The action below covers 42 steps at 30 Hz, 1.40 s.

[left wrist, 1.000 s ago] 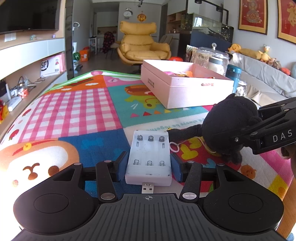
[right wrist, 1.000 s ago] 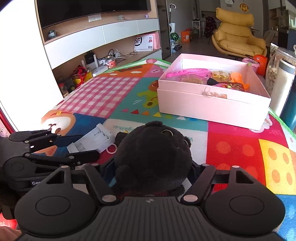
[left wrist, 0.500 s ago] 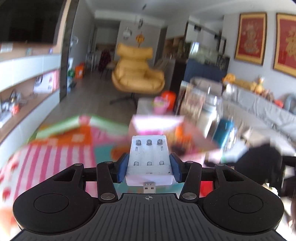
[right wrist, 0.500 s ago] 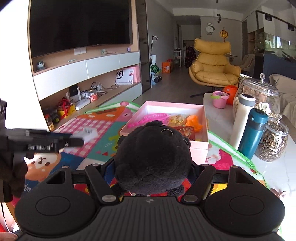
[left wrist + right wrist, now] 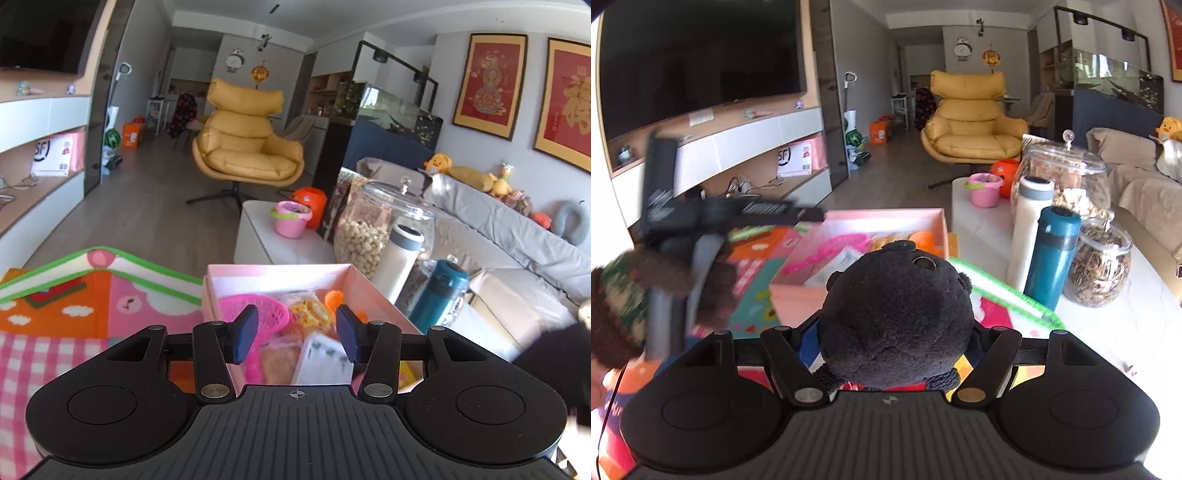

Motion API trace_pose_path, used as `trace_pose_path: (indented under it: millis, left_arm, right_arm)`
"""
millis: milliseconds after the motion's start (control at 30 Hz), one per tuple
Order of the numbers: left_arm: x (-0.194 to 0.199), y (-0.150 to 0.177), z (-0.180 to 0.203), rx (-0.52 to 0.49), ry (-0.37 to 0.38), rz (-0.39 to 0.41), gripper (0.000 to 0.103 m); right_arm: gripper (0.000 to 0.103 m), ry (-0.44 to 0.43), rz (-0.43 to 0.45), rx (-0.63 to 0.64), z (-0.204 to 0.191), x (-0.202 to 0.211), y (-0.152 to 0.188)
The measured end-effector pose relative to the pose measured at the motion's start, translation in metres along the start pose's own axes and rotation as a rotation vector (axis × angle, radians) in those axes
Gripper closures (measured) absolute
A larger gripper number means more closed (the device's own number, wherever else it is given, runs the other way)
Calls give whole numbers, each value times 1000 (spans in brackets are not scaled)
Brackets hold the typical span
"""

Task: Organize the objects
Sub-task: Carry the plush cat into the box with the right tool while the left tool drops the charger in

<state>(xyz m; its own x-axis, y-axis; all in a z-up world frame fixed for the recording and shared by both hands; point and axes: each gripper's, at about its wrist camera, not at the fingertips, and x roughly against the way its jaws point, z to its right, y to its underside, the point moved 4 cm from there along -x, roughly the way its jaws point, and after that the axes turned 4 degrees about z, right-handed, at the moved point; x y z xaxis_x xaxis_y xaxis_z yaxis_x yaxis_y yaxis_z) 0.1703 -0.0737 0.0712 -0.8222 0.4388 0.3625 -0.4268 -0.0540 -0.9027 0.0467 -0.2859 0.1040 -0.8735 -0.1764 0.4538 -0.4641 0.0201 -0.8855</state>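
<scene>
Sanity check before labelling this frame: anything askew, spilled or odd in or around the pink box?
Nothing spilled or damaged. The white battery charger lies tilted on the heap of toys in the pink box, not flat. The far edge of the play mat looks folded up beside the box.

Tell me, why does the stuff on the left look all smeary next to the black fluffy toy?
Right wrist view: the other claw and the hand holding it are motion-blurred, while the black plush toy looks sharp. Left wrist view: only that toy, at the right edge, is smeared.
</scene>
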Motion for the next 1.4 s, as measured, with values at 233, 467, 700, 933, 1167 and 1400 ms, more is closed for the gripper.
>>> trace_pose_path:
  millis: [233,467,700,933,1167,1400]
  left_arm:
    - [40,29,-19,-1,-32,-44,52]
    - [51,40,-60,76,-143,-96,52]
    - [38,46,-47,94,-92,-111,52]
    - [22,36,-19,62,-69,-84,52]
    - [-22,36,-21,-12,-197,-218,45]
    - [-6,32,-54,-75,-258,-217,29]
  right_arm:
    - [30,-32,135,-169,12,-58,-95]
    - [20,-13,35,-226,20,-105,-87]
    - [21,85,-49,-95,23,-84,-13]
    - [28,161,-69,165,8,-83,25]
    - [41,179,-108,280,-4,-108,41]
    - [40,92,-64,316,-43,-121,33]
